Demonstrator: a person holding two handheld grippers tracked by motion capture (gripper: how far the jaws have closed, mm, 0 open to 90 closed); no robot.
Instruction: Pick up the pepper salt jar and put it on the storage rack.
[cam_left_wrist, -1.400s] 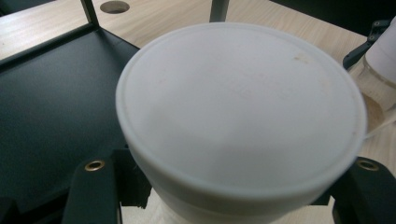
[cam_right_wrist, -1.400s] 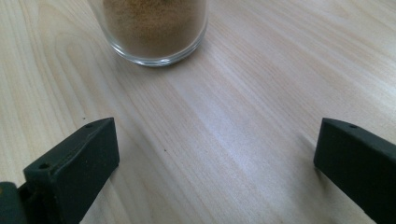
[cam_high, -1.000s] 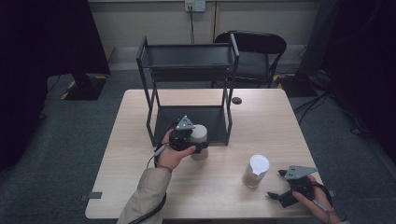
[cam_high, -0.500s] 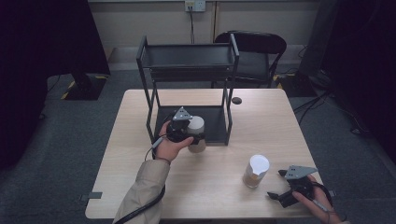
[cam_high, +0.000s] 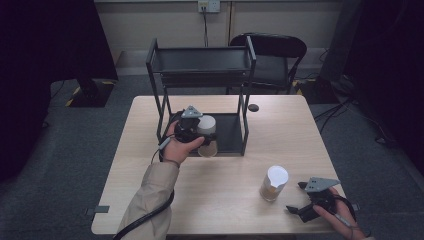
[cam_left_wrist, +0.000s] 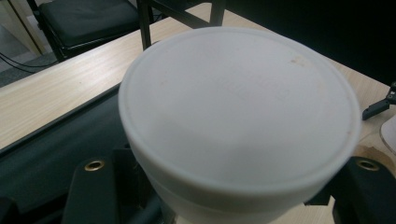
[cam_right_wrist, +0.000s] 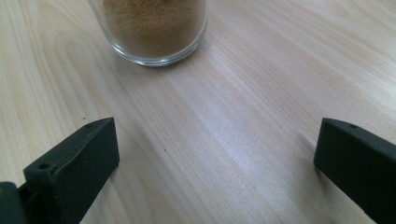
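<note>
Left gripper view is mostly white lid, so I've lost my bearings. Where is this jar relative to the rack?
Observer: The left gripper holds the jar at the front edge of the rack's lower shelf.
Operator: Is the other gripper close?
Observer: No. The right gripper sits open at the table's near right corner, just short of a second jar of brown powder.

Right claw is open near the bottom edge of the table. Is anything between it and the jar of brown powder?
Nothing visible. In the right gripper view, bare table lies between the open right claw and the jar. The other jar, held in the left claw, is far off by the rack.
</note>
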